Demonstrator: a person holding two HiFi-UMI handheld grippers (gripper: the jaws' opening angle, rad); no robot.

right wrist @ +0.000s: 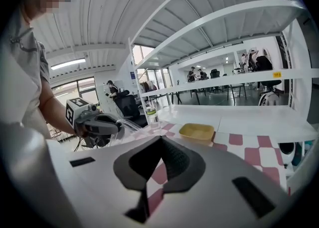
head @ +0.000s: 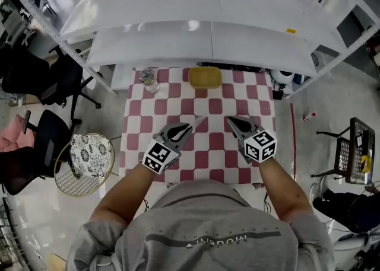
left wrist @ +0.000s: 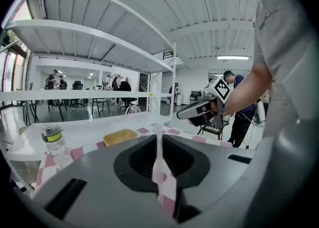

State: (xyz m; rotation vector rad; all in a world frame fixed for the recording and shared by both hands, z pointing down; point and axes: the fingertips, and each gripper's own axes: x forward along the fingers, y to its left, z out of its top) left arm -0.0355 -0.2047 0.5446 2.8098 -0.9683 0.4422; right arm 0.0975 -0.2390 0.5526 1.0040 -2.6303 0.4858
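Observation:
My left gripper (head: 192, 126) hovers over the red-and-white checkered table (head: 215, 106), shut on a thin clear plastic sheet (left wrist: 158, 158) that shows edge-on between its jaws. The right gripper view shows that sheet (right wrist: 130, 124) hanging off the left gripper (right wrist: 121, 126). My right gripper (head: 230, 120) is level with it on the right, shut with nothing in it; its tips meet at the front (right wrist: 159, 137). A yellow tray (head: 205, 77) sits at the table's far edge, beyond both grippers. At the far left corner a clear bottle (head: 148, 80) stands upright.
A white shelf unit (head: 202, 38) rises behind the table and overhangs its back edge. Black office chairs (head: 41, 80) and a round wire stool (head: 83, 157) stand to the left. A black wire rack (head: 356, 151) is on the floor at the right.

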